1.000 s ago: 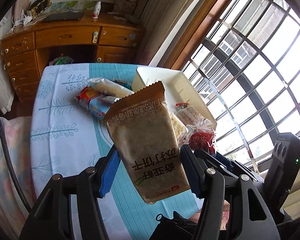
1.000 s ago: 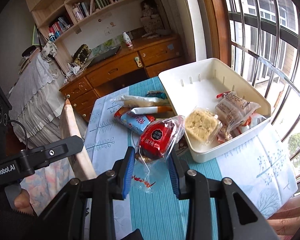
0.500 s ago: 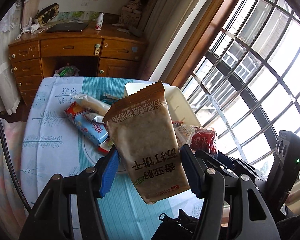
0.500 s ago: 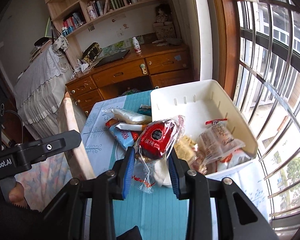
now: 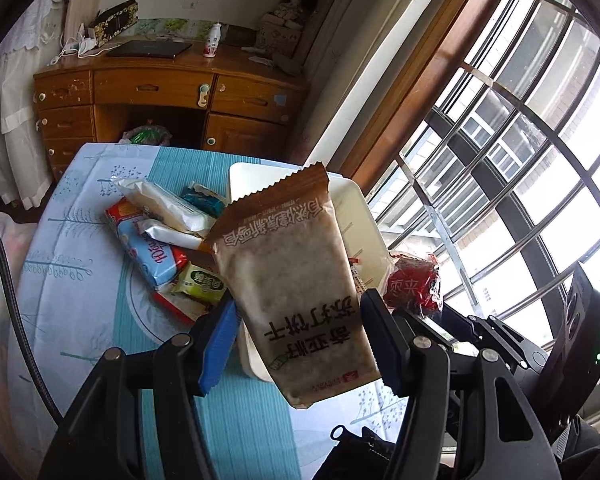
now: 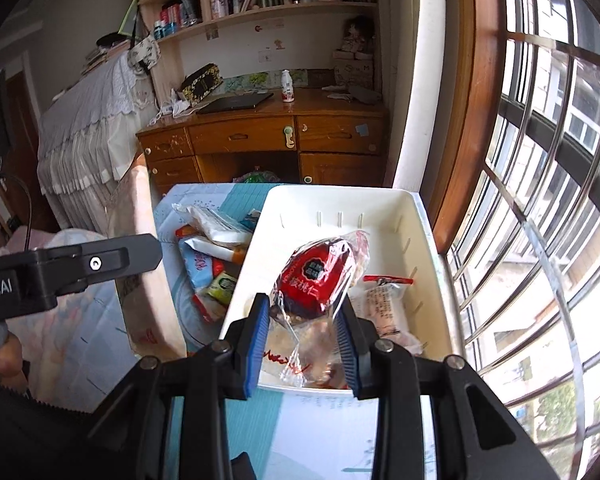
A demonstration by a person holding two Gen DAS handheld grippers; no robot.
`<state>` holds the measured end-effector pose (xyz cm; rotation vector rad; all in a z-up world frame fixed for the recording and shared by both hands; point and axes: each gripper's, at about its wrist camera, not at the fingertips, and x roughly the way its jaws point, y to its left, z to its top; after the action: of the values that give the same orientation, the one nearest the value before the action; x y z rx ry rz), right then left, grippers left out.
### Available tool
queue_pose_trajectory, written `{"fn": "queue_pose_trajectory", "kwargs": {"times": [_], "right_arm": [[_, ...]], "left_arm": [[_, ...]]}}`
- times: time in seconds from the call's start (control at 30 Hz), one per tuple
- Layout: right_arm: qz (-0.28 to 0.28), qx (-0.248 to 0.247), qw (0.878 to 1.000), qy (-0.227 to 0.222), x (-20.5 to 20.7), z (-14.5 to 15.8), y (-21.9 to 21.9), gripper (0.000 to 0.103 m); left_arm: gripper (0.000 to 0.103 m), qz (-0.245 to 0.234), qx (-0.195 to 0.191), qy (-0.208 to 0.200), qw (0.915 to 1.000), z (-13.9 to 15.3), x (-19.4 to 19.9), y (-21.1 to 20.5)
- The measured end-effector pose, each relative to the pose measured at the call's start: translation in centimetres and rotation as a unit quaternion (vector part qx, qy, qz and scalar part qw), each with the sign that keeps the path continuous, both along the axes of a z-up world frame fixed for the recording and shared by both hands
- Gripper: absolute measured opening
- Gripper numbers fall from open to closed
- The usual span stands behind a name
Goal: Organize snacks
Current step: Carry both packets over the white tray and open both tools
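The left tongs (image 5: 296, 334) are of matt black plastic with blue ribbed pads and small bright metal screws. They hold a brown cracker packet (image 5: 296, 280) of matt film, paper-like, with a saw-tooth edge. The right tongs (image 6: 302, 334) press a red snack (image 6: 320, 276) in clear, glossy, crinkled wrap. The white bin (image 6: 420, 216) looks like smooth plastic with a soft shine. The tabletop (image 5: 76, 280) wears a printed cloth, matt; perhaps it is woven, the view is too coarse. The desk (image 6: 260, 136) is varnished wood, glossy and scuffed. The window bars (image 6: 540, 240) are polished metal.
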<state>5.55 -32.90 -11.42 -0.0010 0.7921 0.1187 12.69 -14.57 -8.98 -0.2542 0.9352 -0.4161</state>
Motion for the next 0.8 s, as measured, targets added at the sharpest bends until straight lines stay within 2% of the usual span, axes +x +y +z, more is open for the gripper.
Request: {"fn": "queue_pose_trajectory", "kwargs": {"times": [0.2, 0.47, 0.63, 0.7, 0.73, 0.8], "right_arm": [[0.025, -0.031, 0.999, -0.002, 0.7, -0.8, -2.0, 0.033], [0.033, -0.026, 0.999, 0.007, 1.7, -1.7, -4.0, 0.034], [0.035, -0.019, 0.999, -0.001, 2.1, -1.8, -4.5, 0.035], [0.037, -0.017, 0.999, 0.005, 2.3, -2.1, -4.5, 0.039], [0.036, -0.017, 0.999, 0.011, 2.5, -2.3, -4.4, 0.044], [0.034, -0.014, 0.999, 0.017, 2.5, -2.5, -4.5, 0.045]], "left_arm": [[0.06, 0.004, 0.014, 0.006, 0.9999, -1.0, 0.6, -3.4], [0.06, -0.01, 0.057, 0.004, 0.9983, -1.3, 1.7, -7.0], [0.061, -0.003, 0.068, 0.012, 0.9976, -1.6, 2.0, -7.1], [0.066, 0.006, 0.069, 0.017, 0.9975, -1.7, 2.0, -6.7], [0.066, 0.011, 0.069, 0.019, 0.9974, -1.7, 2.1, -6.4], [0.068, 0.019, 0.068, 0.02, 0.9973, -1.6, 1.9, -5.9]]}}
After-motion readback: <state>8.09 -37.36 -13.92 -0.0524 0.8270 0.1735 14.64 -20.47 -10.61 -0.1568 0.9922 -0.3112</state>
